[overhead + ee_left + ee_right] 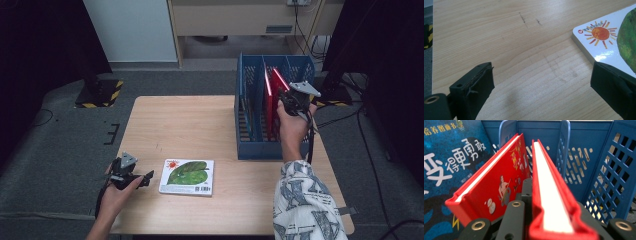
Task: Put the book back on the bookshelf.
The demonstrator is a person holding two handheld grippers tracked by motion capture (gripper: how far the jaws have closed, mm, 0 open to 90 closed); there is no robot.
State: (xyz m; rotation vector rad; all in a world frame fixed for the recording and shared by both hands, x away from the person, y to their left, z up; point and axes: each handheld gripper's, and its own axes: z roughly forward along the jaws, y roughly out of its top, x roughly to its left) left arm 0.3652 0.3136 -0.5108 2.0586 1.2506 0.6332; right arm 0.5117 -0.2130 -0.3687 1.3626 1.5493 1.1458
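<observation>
Lowering red book [550, 202] into blue rack [250, 145] at 1 o'clock on worktop [200, 120], right tool [291, 100] pinching its top edge. Keeping it upright, clear of next red book [499, 182] & divider. Left tool [131, 176] spread, idling at 8 o'clock beside leaf book [187, 176].

Lab-style recording room with one wooden table.
Grey carpet, dark curtains [40, 40], a hazard-striped stand base [99, 93] and loose floor cables [370, 150] surround the table [190, 125].
</observation>
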